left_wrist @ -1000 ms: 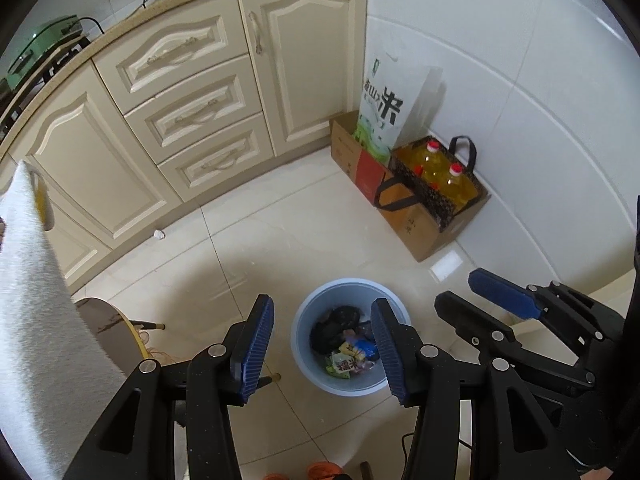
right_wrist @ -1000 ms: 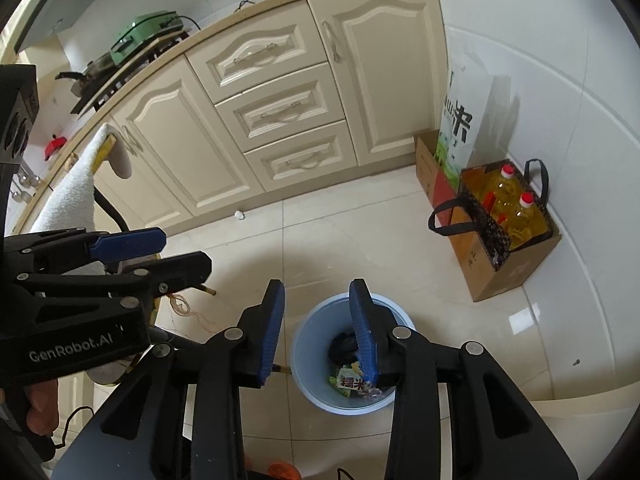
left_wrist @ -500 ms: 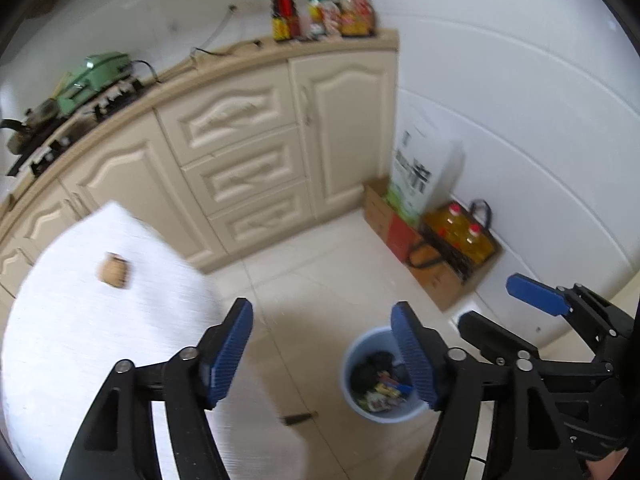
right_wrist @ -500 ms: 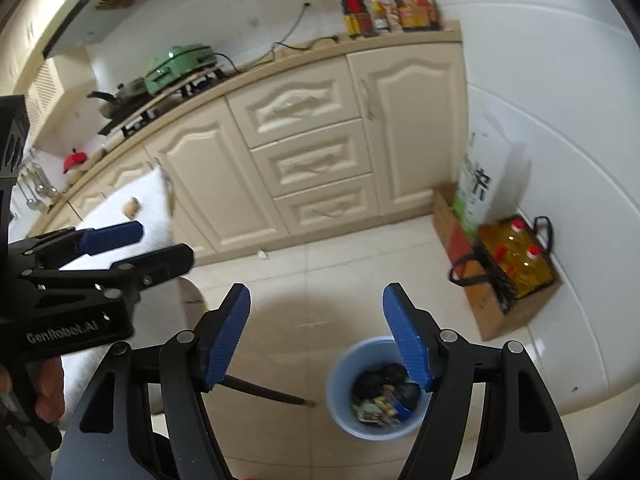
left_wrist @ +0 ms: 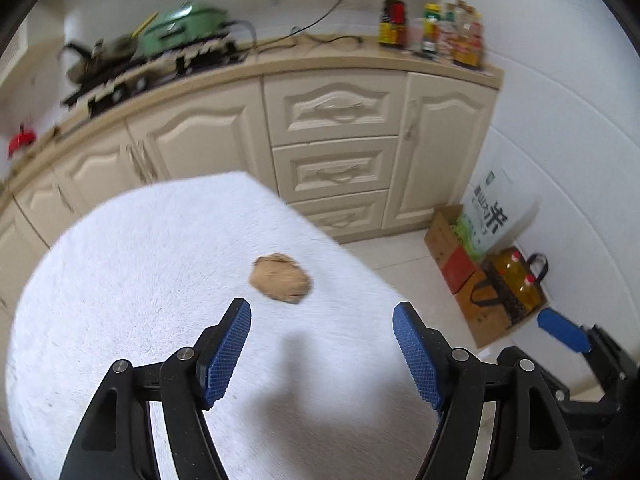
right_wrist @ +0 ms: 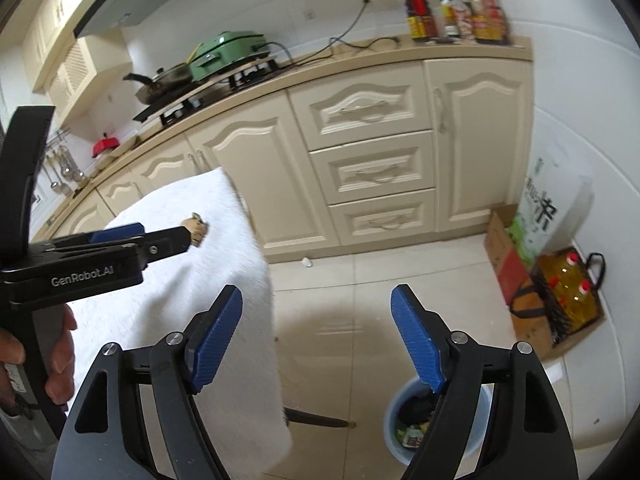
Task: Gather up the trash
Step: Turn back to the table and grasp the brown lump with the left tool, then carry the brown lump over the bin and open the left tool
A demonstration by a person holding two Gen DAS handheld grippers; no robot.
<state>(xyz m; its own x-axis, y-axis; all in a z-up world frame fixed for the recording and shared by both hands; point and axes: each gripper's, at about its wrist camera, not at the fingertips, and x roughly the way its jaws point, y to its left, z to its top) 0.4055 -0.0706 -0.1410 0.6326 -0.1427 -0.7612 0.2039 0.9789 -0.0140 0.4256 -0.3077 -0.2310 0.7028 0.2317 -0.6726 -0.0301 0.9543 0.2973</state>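
Note:
A crumpled brown paper scrap [left_wrist: 280,277] lies on a white fluffy cloth [left_wrist: 160,280] that covers a raised surface. My left gripper [left_wrist: 322,354] is open and empty, just short of the scrap. It shows from the side in the right wrist view [right_wrist: 160,236], next to the scrap [right_wrist: 197,229]. My right gripper [right_wrist: 317,338] is open and empty above the floor, right of the cloth [right_wrist: 224,320]. A blue trash bin [right_wrist: 404,432] with wrappers inside stands on the floor below it, partly hidden by my right finger.
Cream kitchen cabinets [right_wrist: 360,168] line the back, with a stove and green cooker [right_wrist: 224,52] on top. A rice bag [right_wrist: 548,208] and a cardboard box with oil bottles [right_wrist: 560,300] stand against the right wall. A small white scrap [right_wrist: 306,262] lies by the cabinet base.
Both grippers rose from over the bin to the cloth-covered surface and opened wider. The brown scrap came into view ahead of the left gripper. The bin dropped to the lower right.

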